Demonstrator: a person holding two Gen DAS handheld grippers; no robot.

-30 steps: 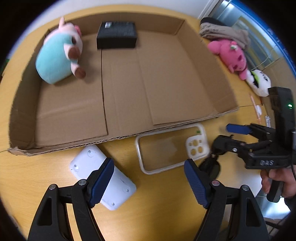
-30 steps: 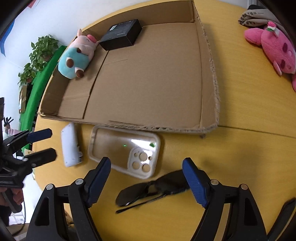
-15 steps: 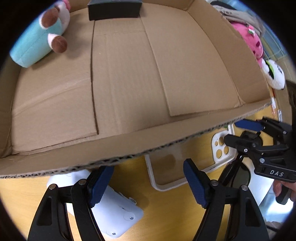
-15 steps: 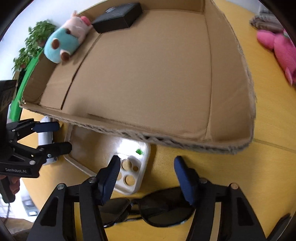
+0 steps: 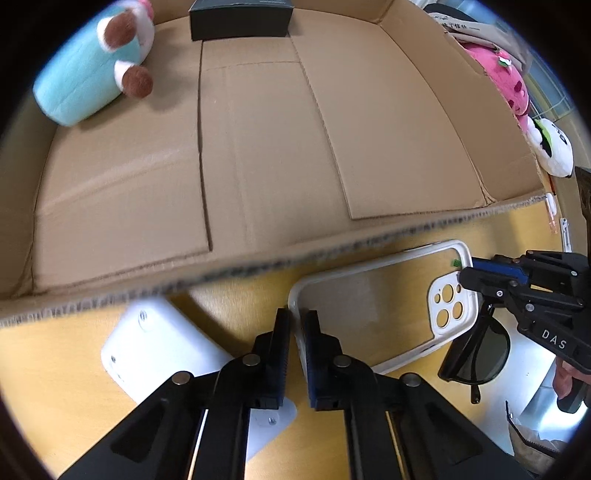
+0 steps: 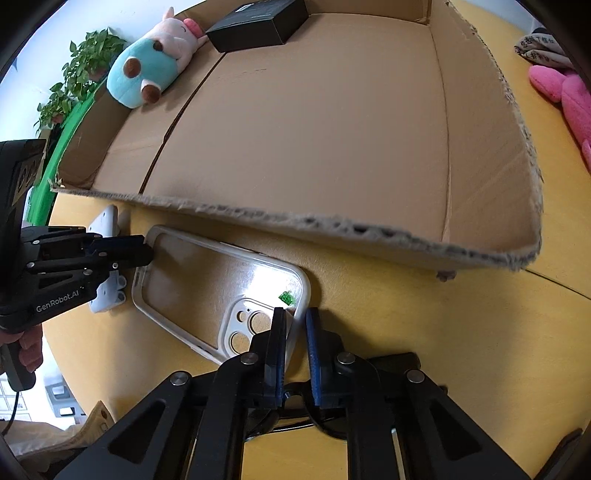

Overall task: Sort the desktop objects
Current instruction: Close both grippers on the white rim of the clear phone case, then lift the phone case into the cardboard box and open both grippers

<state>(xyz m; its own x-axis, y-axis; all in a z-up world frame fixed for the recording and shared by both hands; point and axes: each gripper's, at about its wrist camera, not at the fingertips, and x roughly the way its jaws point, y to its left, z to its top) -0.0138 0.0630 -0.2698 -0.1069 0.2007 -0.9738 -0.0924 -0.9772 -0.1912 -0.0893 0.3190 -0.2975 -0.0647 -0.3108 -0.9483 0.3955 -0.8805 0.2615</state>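
A clear phone case with a white rim [image 5: 373, 306] lies on the yellow table in front of the cardboard box [image 5: 258, 155]. My left gripper [image 5: 295, 321] is shut on the case's left end rim. My right gripper [image 6: 295, 321] is shut on the rim at the case's camera end [image 6: 221, 291]. Each gripper shows in the other's view: the right one [image 5: 476, 273], the left one [image 6: 144, 251]. Black sunglasses [image 5: 476, 354] lie under the right gripper. A white device [image 5: 162, 350] lies left of the case.
Inside the box are a teal and pink plush pig [image 6: 151, 66] and a black box [image 6: 258, 26]. A pink plush [image 6: 565, 92] and a white plush [image 5: 550, 144] lie on the table right of the box. Green plants [image 6: 77, 70] stand beyond the table.
Both grippers have closed from wide open onto the two ends of the phone case. Both have dropped lower and closer to the box's front wall.
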